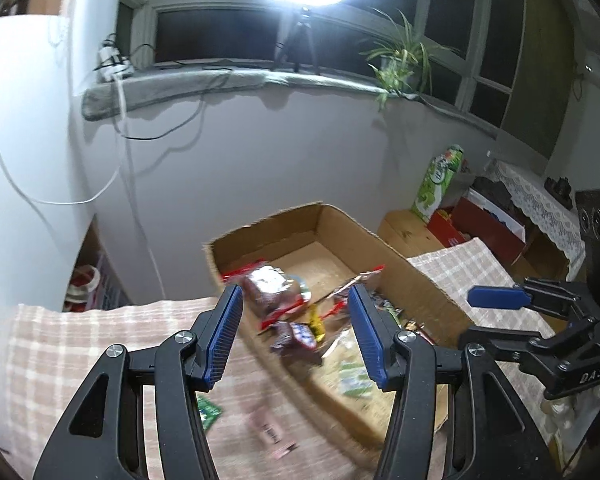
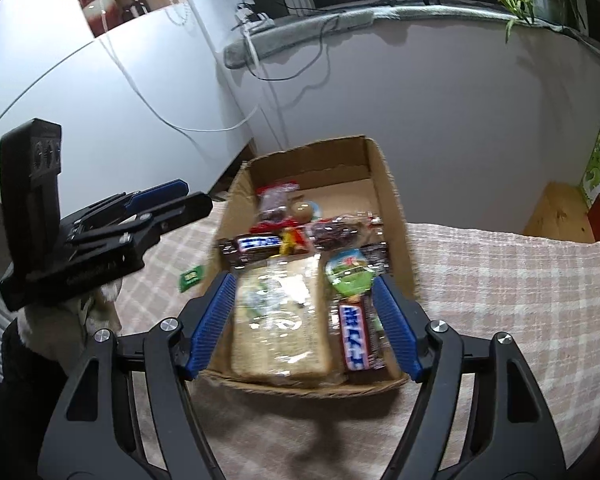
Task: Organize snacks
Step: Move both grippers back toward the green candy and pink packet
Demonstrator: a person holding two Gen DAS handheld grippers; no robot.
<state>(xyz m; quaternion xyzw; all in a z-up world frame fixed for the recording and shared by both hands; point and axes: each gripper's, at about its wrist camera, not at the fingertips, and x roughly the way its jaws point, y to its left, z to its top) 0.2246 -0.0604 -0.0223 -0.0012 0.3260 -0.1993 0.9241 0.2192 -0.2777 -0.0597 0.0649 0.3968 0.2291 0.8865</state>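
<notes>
An open cardboard box [image 2: 388, 184] sits on a checked cloth [image 2: 500, 288] and holds several snacks. Among them are a wrapped loaf of sliced bread [image 2: 280, 320], two Snickers bars [image 2: 354, 336] [image 2: 258, 244], a green-lidded cup [image 2: 348, 276] and a dark red packet [image 2: 274, 200]. My right gripper [image 2: 305, 280] hangs open above the box's near end, with nothing pinched. My left gripper [image 1: 295, 292] is open and empty over the box's [image 1: 412, 280] near left side, above a Snickers bar [image 1: 298, 336]. A small green packet [image 2: 191, 276] and a pink wrapper [image 1: 272, 436] lie on the cloth left of the box.
A white wall rises just behind the box, with cables hanging from the sill. On the right stand a green carton [image 1: 440, 184], a red box [image 1: 476, 224] and a wooden block [image 2: 560, 216]. A white appliance [image 2: 80, 92] stands on the left. A plant [image 1: 400, 60] is on the sill.
</notes>
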